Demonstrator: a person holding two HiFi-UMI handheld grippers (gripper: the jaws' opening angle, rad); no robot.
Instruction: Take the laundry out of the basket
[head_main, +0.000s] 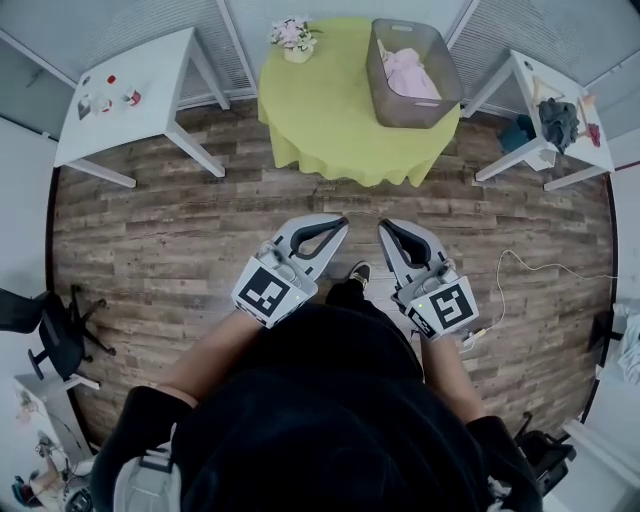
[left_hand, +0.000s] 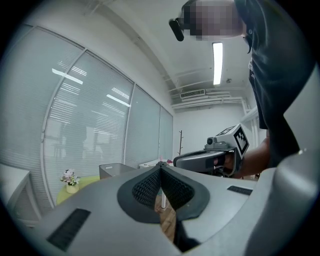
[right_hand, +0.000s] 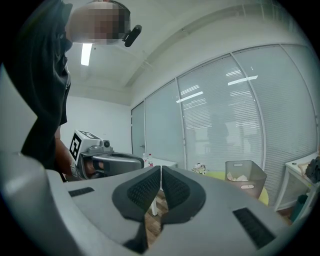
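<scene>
A grey laundry basket (head_main: 412, 72) stands on a round table with a lime-green cloth (head_main: 340, 120); pale pink laundry (head_main: 410, 72) lies inside it. The basket (right_hand: 245, 177) also shows in the right gripper view, and the basket (left_hand: 114, 171) in the left gripper view. My left gripper (head_main: 338, 224) and right gripper (head_main: 386, 228) are held side by side over the wooden floor, well short of the table. Both have their jaws together with nothing between them. Each gripper sees the other: the right gripper (left_hand: 176, 162) and the left gripper (right_hand: 154, 161).
A small pot of flowers (head_main: 294, 38) sits on the green table's far left. A white table (head_main: 130, 95) with small items stands at left, another white table (head_main: 560, 115) with dark clothes at right. An office chair (head_main: 55, 335) is at far left, a cable (head_main: 520, 275) on the floor at right.
</scene>
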